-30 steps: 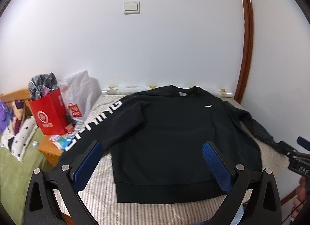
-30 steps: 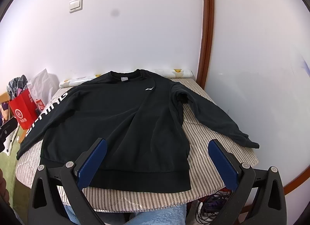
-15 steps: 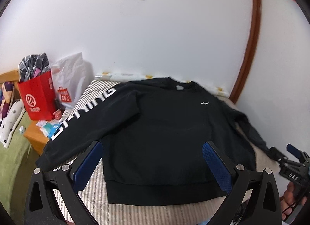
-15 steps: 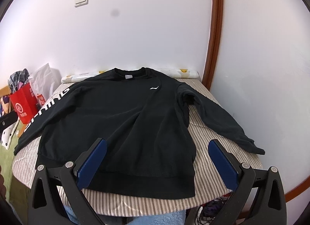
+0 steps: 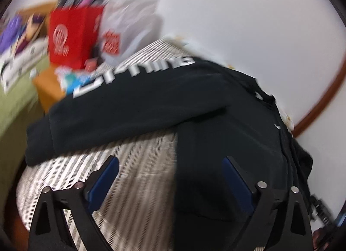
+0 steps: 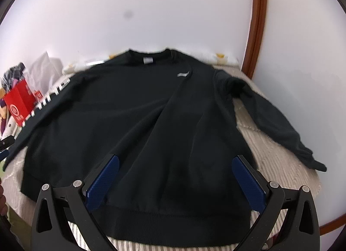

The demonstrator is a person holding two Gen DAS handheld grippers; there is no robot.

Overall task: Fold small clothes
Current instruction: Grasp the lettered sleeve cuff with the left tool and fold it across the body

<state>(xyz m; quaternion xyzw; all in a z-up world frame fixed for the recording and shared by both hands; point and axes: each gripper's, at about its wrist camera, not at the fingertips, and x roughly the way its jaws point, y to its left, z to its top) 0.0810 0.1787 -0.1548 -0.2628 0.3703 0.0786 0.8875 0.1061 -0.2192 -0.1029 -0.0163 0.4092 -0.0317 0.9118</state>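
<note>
A black sweatshirt (image 6: pixel 138 125) lies flat, front up, on a striped surface (image 6: pixel 279 164), both sleeves spread out. Its left sleeve with white lettering (image 5: pixel 134 73) hangs over the left edge. My left gripper (image 5: pixel 170 164) is open and empty, above the sweatshirt's lower left corner near the sleeve; this view is blurred. My right gripper (image 6: pixel 175 164) is open and empty, over the lower middle of the sweatshirt above the hem (image 6: pixel 173 223). The right sleeve (image 6: pixel 281 125) lies at the right edge.
A red paper bag (image 5: pixel 71 34) and a white plastic bag (image 5: pixel 127 28) stand to the left on a wooden cabinet (image 5: pixel 47 86). A white wall is behind, with a brown curved trim (image 6: pixel 257 19) at the right. A green bedcover (image 5: pixel 15 104) lies at the far left.
My left gripper has swung left and down toward the lettered sleeve and lower left corner. My right gripper has moved closer in over the sweatshirt's hem. Both stay open.
</note>
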